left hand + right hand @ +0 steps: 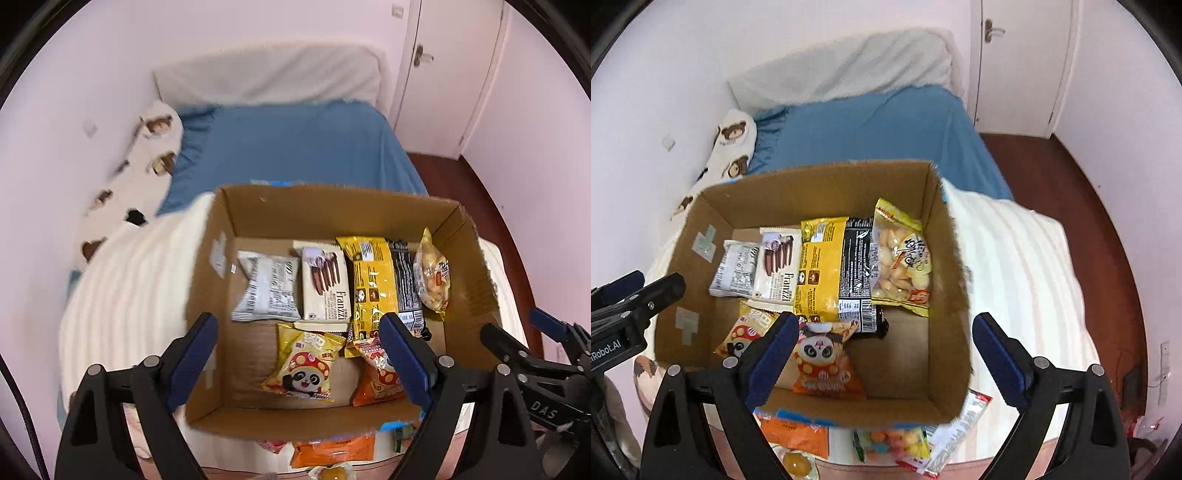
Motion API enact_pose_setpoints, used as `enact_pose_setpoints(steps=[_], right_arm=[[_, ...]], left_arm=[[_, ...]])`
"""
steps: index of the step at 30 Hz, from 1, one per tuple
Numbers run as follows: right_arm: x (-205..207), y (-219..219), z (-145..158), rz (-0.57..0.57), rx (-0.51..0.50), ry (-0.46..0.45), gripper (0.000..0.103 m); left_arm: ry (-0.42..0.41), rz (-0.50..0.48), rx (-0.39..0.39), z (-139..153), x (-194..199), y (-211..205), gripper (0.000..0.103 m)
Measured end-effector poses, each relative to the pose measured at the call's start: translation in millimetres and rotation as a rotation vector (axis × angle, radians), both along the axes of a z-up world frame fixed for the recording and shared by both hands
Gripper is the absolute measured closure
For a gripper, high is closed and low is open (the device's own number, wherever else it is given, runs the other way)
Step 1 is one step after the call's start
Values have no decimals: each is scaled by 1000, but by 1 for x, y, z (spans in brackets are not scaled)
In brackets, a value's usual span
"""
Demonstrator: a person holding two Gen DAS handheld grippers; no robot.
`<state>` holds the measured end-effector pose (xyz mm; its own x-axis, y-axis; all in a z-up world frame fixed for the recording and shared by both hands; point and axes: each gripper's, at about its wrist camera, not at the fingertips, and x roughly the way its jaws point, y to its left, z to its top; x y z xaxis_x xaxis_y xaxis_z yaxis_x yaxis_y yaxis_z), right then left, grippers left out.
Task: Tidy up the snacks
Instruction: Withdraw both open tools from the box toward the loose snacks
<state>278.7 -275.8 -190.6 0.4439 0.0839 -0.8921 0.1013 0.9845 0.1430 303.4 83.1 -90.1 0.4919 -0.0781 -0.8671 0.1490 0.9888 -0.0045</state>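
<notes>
An open cardboard box (266, 212) (945, 229) sits on a bed and holds several snack packs. A silver pack (267, 288), a white Franzzi wafer pack (325, 284) (777, 269), a yellow pack (371, 284) (820, 266), a black pack (406, 284) and a clear biscuit bag (434, 275) (905, 262) lie in a back row. Two panda-print packs (303, 365) (822, 363) lie in front. My left gripper (299, 358) is open and empty above the box. My right gripper (882, 358) is open and empty above the box's near right corner.
More snack packs lie outside the box against its near wall: an orange pack (332, 448) (798, 432), a colourful candy bag (894, 443) and a white-red wrapper (964, 424). A white striped blanket (1019, 258) and a blue sheet (295, 144) cover the bed. Red-brown floor (1108, 221) lies to the right.
</notes>
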Motion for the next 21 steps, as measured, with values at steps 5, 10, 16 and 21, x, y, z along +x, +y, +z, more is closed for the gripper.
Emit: enact_pose_setpoints(steps=[5, 10, 16, 21], right_arm=[[-37, -3, 34, 1, -19, -77, 6], [-75, -6, 62, 5, -44, -147, 4], [-113, -10, 84, 14, -20, -183, 4], [-136, -14, 95, 15, 21, -202, 4]], left_arm=[[-52, 3, -18, 25, -32, 1, 14], [-67, -6, -52, 42, -65, 1, 14], [-103, 3, -52, 57, -99, 2, 14], [-120, 9, -80, 69, -121, 4, 14]])
